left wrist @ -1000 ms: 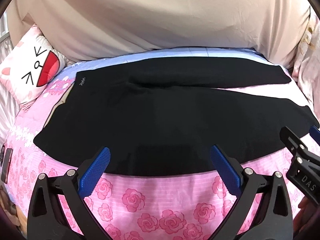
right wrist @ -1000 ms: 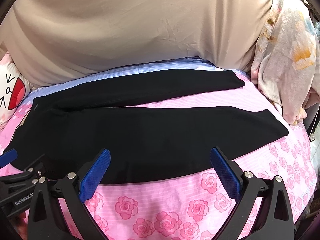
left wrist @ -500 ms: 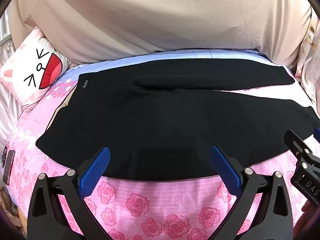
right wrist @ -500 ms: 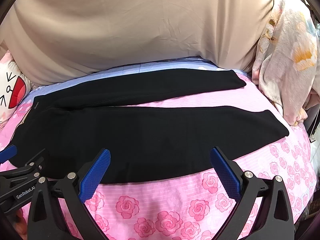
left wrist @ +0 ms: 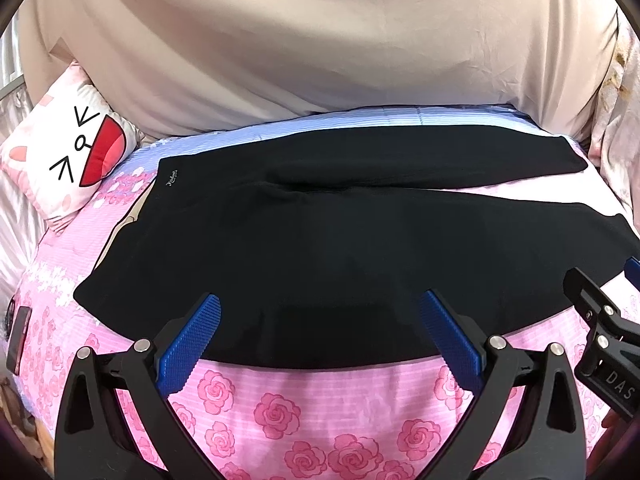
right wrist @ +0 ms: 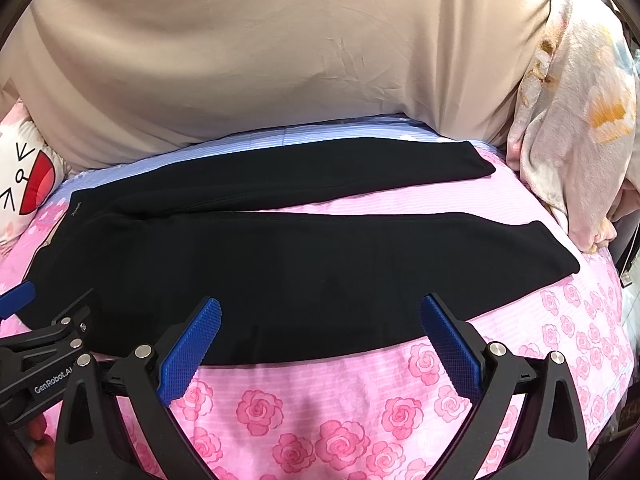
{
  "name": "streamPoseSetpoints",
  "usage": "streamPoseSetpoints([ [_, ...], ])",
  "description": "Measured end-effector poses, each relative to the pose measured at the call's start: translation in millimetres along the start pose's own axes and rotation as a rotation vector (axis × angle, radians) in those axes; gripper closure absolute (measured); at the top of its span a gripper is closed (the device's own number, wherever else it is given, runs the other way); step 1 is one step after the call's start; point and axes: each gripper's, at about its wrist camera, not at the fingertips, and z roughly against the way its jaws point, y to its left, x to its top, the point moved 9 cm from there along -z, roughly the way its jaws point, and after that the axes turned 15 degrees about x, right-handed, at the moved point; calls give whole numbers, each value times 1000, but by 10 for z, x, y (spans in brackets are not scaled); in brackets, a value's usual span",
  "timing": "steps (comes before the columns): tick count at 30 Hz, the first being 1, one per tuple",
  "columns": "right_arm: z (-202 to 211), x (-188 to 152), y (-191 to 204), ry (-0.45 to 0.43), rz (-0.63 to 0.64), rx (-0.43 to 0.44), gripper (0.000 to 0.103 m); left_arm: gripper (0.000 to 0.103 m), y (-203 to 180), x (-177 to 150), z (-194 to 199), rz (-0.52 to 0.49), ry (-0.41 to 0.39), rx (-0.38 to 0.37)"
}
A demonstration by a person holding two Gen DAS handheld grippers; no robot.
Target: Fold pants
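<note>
Hovering at bed (left wrist: 280,408) near edge, left gripper (left wrist: 320,336) and right gripper (right wrist: 320,336) fingers wide, black pants (left wrist: 320,248) flat, untouched

A pink rose-printed bedsheet (left wrist: 280,408) covered the bed. A white cartoon-face pillow (left wrist: 68,160) lay beside a beige draped cloth (left wrist: 320,52); a pale floral blanket (right wrist: 572,120) was heaped opposite.

pants logo (left wrist: 172,179): too small to read
cat pillow (right wrist: 20,184): cut off at left frame edge
dark object (left wrist: 18,340), left edge: unidentifiable
</note>
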Motion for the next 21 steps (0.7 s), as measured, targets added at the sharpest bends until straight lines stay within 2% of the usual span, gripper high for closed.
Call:
streamPoseSetpoints([
  [21,-21,-6,-9,9,-4,2,5,5,-61,13,-55,-38,9,10],
])
